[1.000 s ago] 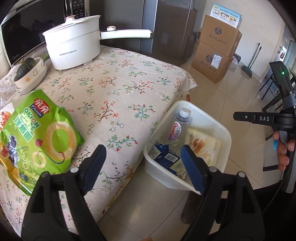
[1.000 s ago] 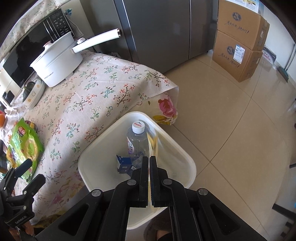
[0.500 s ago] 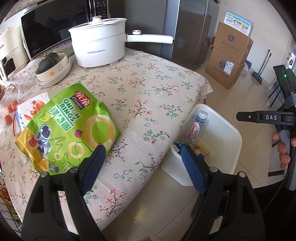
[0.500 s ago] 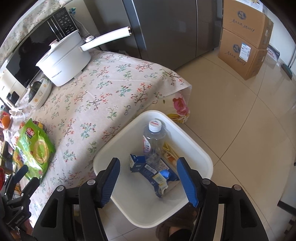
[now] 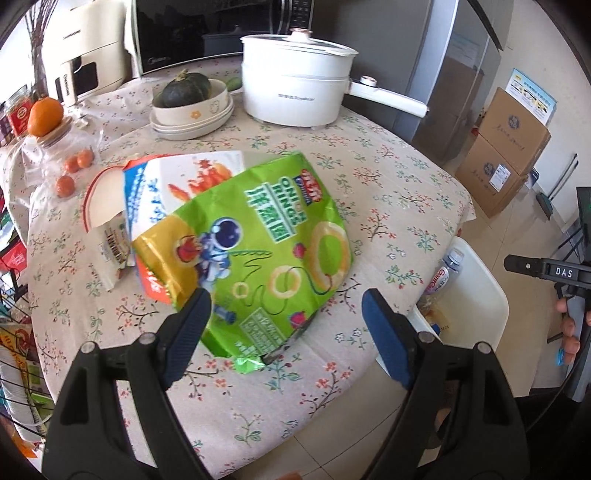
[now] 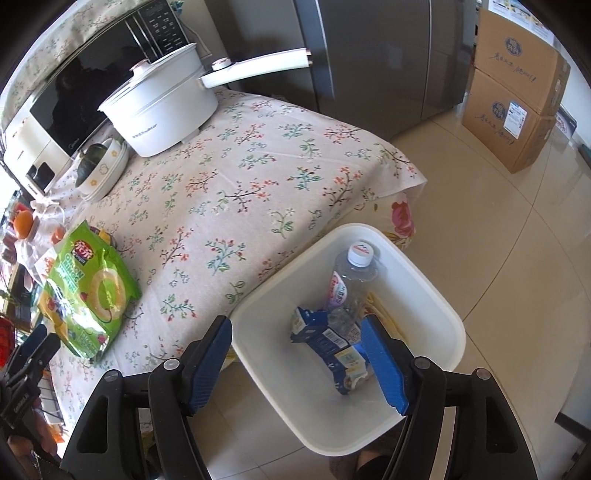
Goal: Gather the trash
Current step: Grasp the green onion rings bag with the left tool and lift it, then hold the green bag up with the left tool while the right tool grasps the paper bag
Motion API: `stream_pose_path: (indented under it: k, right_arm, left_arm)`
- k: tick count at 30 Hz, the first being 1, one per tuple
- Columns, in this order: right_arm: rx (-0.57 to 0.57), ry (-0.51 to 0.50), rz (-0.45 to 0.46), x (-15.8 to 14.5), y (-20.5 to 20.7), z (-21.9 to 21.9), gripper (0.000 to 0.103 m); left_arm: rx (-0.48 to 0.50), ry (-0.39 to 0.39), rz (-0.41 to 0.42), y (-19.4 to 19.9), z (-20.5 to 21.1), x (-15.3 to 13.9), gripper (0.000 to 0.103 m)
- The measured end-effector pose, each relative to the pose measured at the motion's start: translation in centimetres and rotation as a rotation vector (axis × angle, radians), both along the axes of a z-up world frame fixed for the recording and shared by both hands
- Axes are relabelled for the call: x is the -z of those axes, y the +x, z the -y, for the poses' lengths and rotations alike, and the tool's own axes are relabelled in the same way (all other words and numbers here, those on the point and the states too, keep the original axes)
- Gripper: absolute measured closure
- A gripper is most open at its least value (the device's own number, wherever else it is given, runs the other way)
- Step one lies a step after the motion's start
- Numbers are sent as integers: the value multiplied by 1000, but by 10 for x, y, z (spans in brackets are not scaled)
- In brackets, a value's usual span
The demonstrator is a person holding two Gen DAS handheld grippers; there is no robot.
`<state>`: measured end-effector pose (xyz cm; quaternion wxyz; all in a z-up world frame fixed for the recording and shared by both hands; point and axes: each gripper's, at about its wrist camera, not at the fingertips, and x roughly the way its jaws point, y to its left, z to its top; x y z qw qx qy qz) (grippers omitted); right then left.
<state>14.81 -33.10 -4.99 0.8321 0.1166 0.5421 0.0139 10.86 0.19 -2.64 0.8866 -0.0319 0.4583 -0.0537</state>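
A green onion-rings bag (image 5: 266, 243) lies flat on the flowered table, partly over a white, blue and red wrapper (image 5: 166, 181). My left gripper (image 5: 284, 299) hovers open above the bag's near edge, holding nothing. On the floor by the table corner, a white bin (image 6: 436, 295) holds a clear bottle (image 6: 347, 284), a blue carton (image 6: 325, 336) and a yellow wrapper (image 6: 384, 310). My right gripper (image 6: 295, 325) hangs over the bin. Its jaws are opening and nothing is pressed between them. The right wrist view also shows the green bag (image 6: 88, 291) and the left gripper (image 6: 33, 350).
A white lidded pot (image 5: 295, 85) with a long handle, a bowl with a dark squash (image 5: 188, 99) and a microwave (image 5: 207, 33) stand at the table's back. Oranges (image 5: 44, 116) and a jar sit at the left. Cardboard boxes (image 6: 517, 99) and a fridge stand beyond.
My left gripper swung away from the bin to above the green bag. My right gripper's jaws went from shut to wide apart over the bin, where the yellow wrapper now lies.
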Motion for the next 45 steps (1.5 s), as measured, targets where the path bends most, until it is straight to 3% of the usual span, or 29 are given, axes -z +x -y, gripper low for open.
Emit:
stream_pose_path:
  k: [10,18,23,26,27,31,37,45]
  right_arm:
    - [-89,-2,13,-7,10,-46,27]
    - [-134,-15,7,-5,13,-69,26]
    - [-130,-25,1,-2,13,-70,26]
    - [-123,-27,-3,-1,14,-67,26]
    - [-119,-28,-3,-1,14,-67,26]
    - [-110,-25,-1,-1,14,-65,26]
    - [-111,-22,3,-3,15,-68,26]
    - [-143,-12,10,-7,19,-91,26]
  left_arm:
    - [-122,-70,-70,-1,-54,25,19]
    - [-117,-246,-77,14,-74,56,21]
    - [-81,-341,-135,20,-66,72,42]
    - [-46,-349,-157,19,-53,73,78]
    - [-28,-350,-156,19,-50,70,93]
    - [51,-349,-93,10,-35,46,99]
    - [117,-349,34,-12,-29,-7,100]
    - [14,-361,194,-31,-73,-65,100]
